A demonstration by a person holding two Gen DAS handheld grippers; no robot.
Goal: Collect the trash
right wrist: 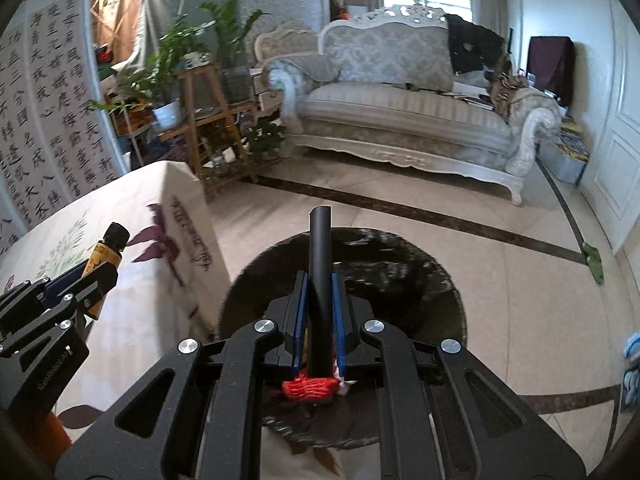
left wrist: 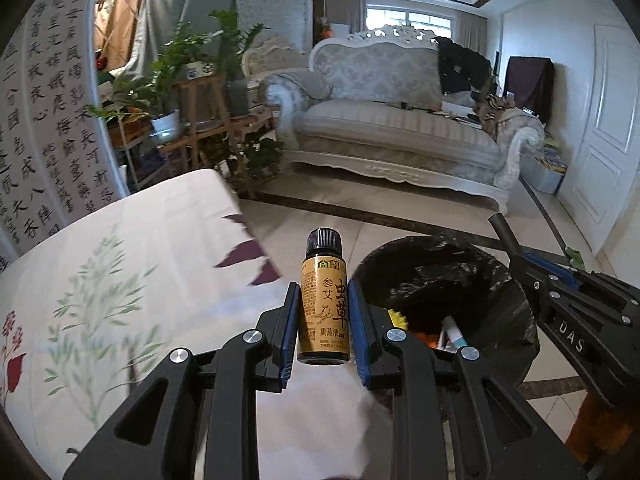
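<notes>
My left gripper (left wrist: pixel 324 312) is shut on a small brown bottle (left wrist: pixel 324 300) with a black cap and a yellow label, held upright over the edge of the table. The same bottle (right wrist: pixel 105 256) shows at the left of the right wrist view. My right gripper (right wrist: pixel 319 300) is shut on a black tube (right wrist: pixel 320 264), which it holds over the bin lined with a black bag (right wrist: pixel 420 292). That bin (left wrist: pixel 480 280) stands on the floor just right of the table and has trash inside: something red (right wrist: pixel 310 388), yellow and white pieces (left wrist: pixel 448 332).
A table with a flowered white cloth (left wrist: pixel 120 280) fills the left. Beyond lie tiled floor (left wrist: pixel 360 216), a pale sofa (left wrist: pixel 400 120), a wooden plant stand (left wrist: pixel 200 120) and a white door (left wrist: pixel 608 120). A green scrap (right wrist: pixel 592 260) lies on the floor at the right.
</notes>
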